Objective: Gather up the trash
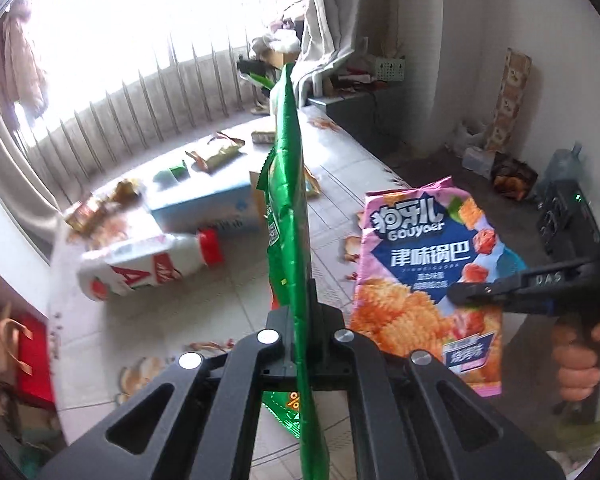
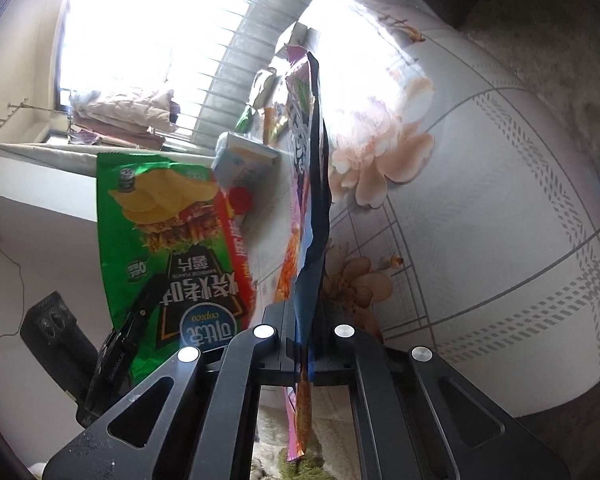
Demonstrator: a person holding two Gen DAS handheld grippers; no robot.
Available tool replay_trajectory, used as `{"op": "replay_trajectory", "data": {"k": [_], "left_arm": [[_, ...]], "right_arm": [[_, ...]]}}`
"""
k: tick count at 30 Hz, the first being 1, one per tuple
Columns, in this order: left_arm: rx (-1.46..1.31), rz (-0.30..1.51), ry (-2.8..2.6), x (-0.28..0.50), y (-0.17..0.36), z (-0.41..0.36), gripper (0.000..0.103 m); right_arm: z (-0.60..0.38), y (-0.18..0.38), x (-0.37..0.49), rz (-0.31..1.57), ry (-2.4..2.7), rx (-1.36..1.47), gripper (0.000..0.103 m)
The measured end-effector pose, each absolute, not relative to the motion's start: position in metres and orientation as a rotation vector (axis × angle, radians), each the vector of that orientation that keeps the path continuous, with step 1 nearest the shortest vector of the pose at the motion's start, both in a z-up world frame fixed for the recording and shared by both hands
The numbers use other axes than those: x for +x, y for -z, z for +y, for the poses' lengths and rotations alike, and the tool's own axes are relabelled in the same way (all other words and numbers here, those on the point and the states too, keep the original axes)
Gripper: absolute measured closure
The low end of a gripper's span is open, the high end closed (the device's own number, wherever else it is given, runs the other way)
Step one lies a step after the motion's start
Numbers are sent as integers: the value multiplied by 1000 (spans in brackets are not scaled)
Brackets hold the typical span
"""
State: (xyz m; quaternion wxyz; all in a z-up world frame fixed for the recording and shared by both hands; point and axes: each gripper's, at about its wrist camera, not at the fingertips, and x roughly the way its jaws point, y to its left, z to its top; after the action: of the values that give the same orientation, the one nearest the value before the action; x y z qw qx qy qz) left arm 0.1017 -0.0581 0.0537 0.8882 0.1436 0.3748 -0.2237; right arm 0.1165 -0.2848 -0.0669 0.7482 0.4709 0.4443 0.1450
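My left gripper [image 1: 300, 304] is shut on a green chip bag [image 1: 290, 200], which stands edge-on straight ahead of the camera. To the right hangs a pink snack bag [image 1: 420, 272], with my right gripper [image 1: 458, 293] clamped on its right edge and a person's hand [image 1: 576, 360] on the handle. In the right wrist view, my right gripper [image 2: 310, 312] is shut on the pink snack bag [image 2: 306, 200], seen edge-on. The green chip bag [image 2: 164, 232] hangs at the left there, face-on, pinched by my left gripper [image 2: 150, 288]. Both bags are held above the table.
The table, under a floral cloth [image 1: 340, 184], carries a white bottle with a red cap [image 1: 140, 268] lying on its side, a blue-and-white carton [image 1: 204, 204] and several wrappers [image 1: 216, 152]. Window bars and a curtain lie beyond. Boxes and a water jug [image 1: 564, 168] stand on the floor at right.
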Motion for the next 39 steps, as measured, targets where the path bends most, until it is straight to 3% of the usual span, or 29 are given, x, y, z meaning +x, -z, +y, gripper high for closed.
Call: {"op": "replay_trajectory", "data": {"k": [39], "left_arm": [[271, 651, 289, 59, -71, 4, 103]], "right_arm": [[-272, 44, 131, 881, -372, 954, 102]]}}
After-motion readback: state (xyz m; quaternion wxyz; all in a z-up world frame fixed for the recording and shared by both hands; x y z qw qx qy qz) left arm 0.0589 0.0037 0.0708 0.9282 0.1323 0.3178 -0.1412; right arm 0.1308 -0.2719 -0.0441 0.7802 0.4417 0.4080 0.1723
